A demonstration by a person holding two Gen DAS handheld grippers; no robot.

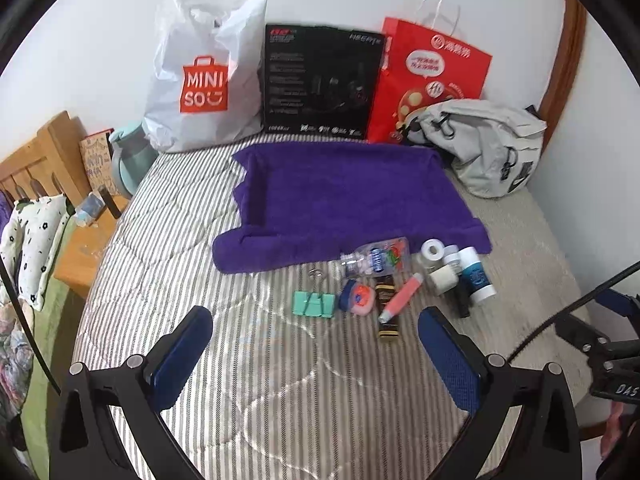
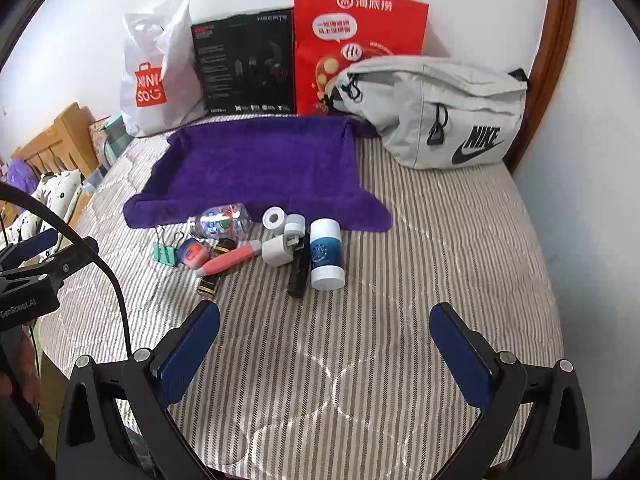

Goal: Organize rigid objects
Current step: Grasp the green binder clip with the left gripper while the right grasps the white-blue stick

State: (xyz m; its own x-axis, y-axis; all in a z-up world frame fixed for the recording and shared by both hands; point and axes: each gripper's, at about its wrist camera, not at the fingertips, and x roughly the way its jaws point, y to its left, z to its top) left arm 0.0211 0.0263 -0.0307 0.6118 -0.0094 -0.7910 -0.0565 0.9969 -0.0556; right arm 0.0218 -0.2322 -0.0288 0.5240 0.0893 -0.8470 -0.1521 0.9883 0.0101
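A cluster of small rigid items lies on the striped bed just in front of a purple towel (image 1: 352, 196) (image 2: 260, 164). Among them are teal binder clips (image 1: 314, 304) (image 2: 165, 254), a clear plastic bottle (image 1: 374, 258) (image 2: 220, 220), a pink tube (image 1: 402, 298) (image 2: 234, 260), white tape rolls (image 1: 434, 250) (image 2: 274, 217) and a white-and-blue jar (image 1: 476, 278) (image 2: 326, 254). My left gripper (image 1: 316, 328) hovers open in front of the clips, holding nothing. My right gripper (image 2: 324, 320) is open too, just short of the jar, with nothing between its fingers.
Along the wall stand a white Miniso bag (image 1: 204, 80) (image 2: 156, 76), a black box (image 1: 322, 82) (image 2: 244, 64) and a red paper bag (image 1: 434, 68) (image 2: 358, 36). A grey Nike waist bag (image 1: 484, 144) (image 2: 444, 112) lies at the back right. A wooden nightstand (image 1: 84, 248) sits left of the bed.
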